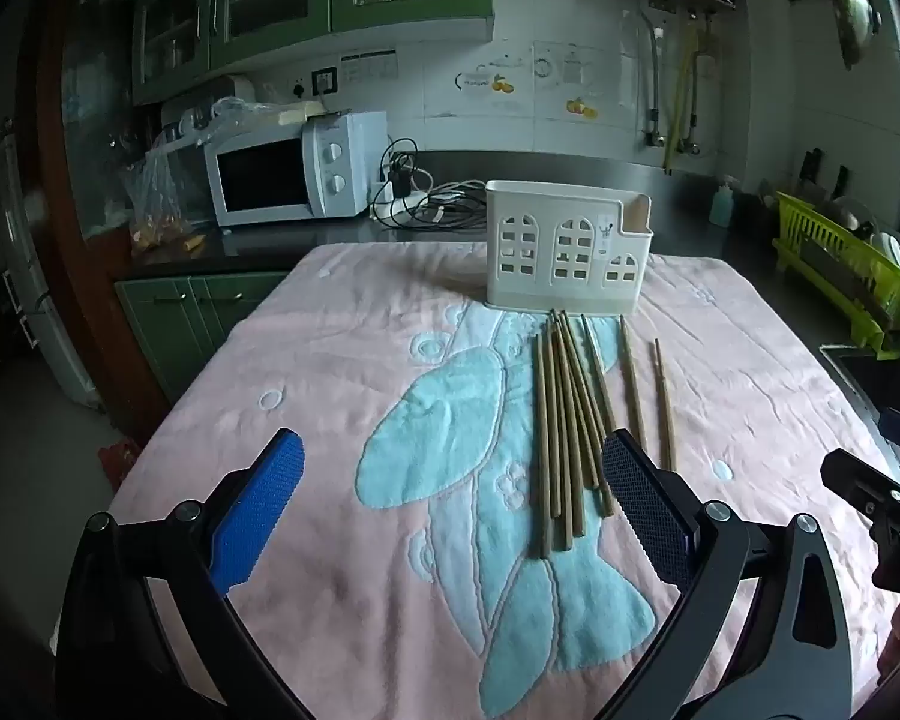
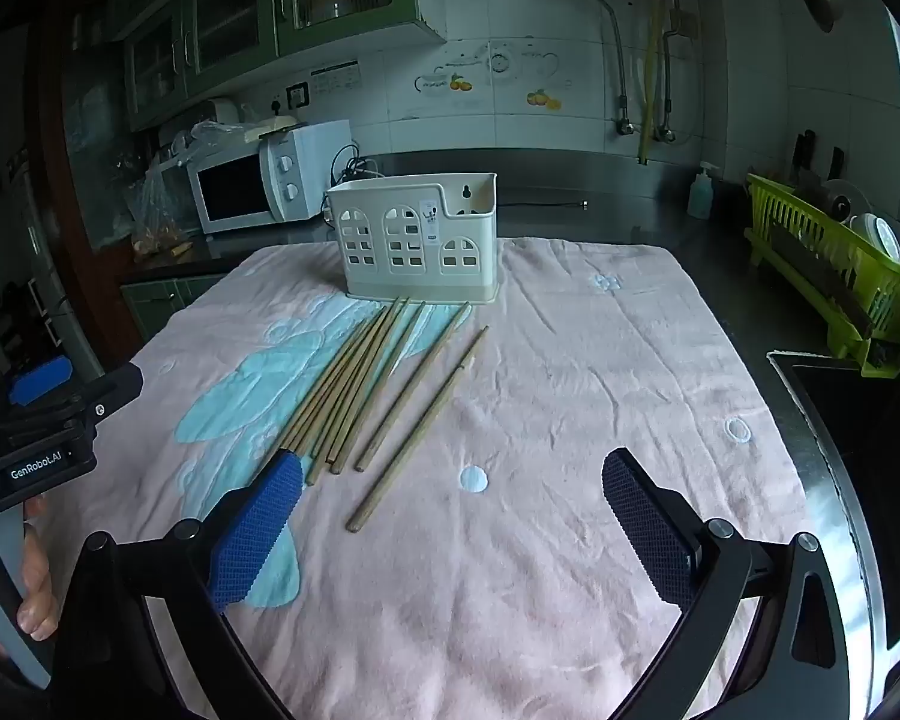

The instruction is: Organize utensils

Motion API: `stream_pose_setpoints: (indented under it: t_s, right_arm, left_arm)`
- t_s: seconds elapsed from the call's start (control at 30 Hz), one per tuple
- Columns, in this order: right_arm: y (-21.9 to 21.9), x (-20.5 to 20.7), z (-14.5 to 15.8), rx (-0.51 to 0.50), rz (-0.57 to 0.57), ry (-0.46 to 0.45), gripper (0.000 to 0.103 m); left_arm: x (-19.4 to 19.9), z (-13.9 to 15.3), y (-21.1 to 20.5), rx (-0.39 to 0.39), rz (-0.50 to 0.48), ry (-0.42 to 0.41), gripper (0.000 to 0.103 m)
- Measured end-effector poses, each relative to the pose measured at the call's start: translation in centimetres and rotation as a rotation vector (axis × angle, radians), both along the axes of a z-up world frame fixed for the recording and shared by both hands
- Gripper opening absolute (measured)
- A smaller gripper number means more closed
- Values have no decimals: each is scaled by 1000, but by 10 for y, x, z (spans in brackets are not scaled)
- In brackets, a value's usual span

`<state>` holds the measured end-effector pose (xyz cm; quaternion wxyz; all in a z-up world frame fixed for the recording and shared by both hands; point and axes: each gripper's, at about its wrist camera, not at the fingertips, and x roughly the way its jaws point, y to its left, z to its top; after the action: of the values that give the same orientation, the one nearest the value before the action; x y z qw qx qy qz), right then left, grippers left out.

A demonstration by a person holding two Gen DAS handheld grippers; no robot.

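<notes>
Left gripper jaws spread wide, nothing between pads, hovering over pink towel just left of chopsticks; right gripper likewise wide and empty, above bare towel right of bundle. Wooden chopsticks lie loose on towel, most bunched, two apart at right. Cream utensil holder upright just behind their far tips, near towel's back edge

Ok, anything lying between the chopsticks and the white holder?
Nothing: the chopsticks run almost up to the holder, only bare pink towel between, shown in both wrist views.
</notes>
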<state>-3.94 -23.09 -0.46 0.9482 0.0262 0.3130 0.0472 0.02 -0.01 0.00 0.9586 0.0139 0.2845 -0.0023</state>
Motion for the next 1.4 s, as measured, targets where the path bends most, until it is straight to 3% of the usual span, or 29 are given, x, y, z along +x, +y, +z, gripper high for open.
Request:
stream_pose_setpoints:
  t_s: [0.9,1.4]
  right_arm:
    - [-1,0,2,-2,-8,-2,97]
    - [0,-1,3,-3,-6,-5,97]
  left_arm:
    - [-2,5,14,-42,28,-15,98]
    - [-6,6,12,-12,32,-43,98]
